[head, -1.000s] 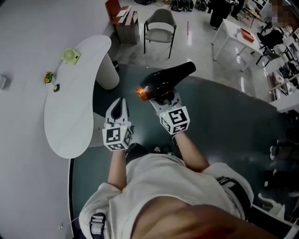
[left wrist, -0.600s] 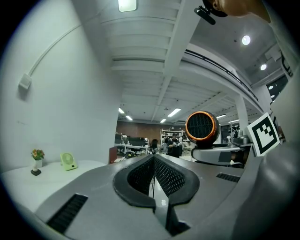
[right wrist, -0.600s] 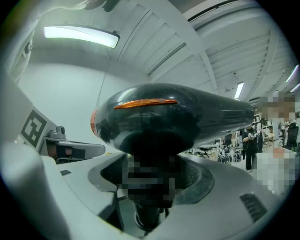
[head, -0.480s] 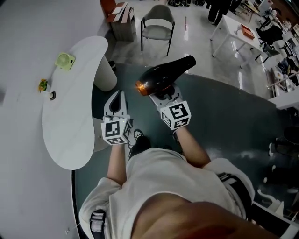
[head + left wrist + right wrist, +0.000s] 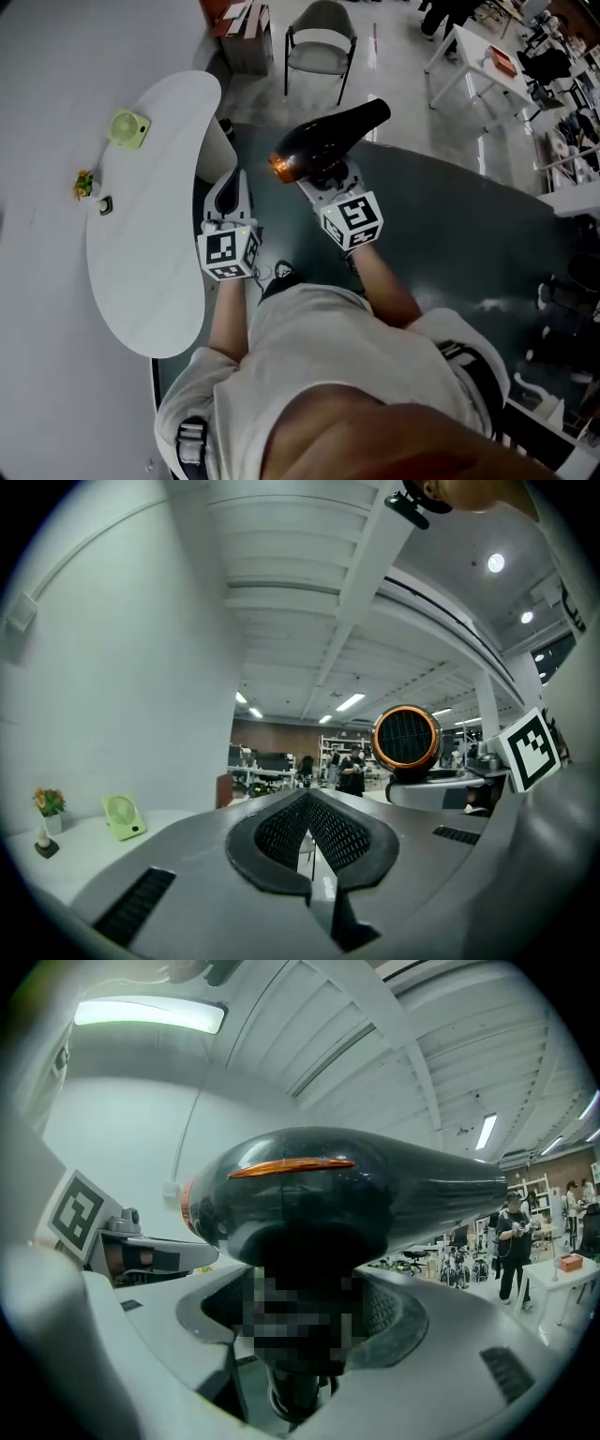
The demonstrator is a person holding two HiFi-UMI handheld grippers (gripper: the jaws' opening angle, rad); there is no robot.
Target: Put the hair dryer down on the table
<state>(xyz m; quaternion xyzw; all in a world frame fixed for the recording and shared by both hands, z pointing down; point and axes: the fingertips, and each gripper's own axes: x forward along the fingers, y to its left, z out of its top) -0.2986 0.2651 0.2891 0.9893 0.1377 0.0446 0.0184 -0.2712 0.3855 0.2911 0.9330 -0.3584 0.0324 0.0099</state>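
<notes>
A black hair dryer (image 5: 330,145) with an orange ring at its rear is held in the air over the dark floor, right of the white curved table (image 5: 141,253). My right gripper (image 5: 325,180) is shut on its handle from below. In the right gripper view the hair dryer's body (image 5: 356,1190) fills the middle and the handle sits between the jaws of the right gripper (image 5: 298,1312). My left gripper (image 5: 233,183) hovers by the table's right edge, shut and holding nothing. In the left gripper view the left gripper (image 5: 307,808) shows jaws together, with the hair dryer's grille (image 5: 406,740) off to the right.
On the table's far end stand a small green fan (image 5: 129,128), a little plant ornament (image 5: 84,183) and a small dark object (image 5: 105,204). The table's white pedestal (image 5: 223,142) is beside my left gripper. A grey chair (image 5: 319,42) and white desks (image 5: 469,56) stand farther off.
Both grippers have drifted slightly left, closer to the table's edge, and the view has shifted with them. The hair dryer stays in the right gripper's hold.
</notes>
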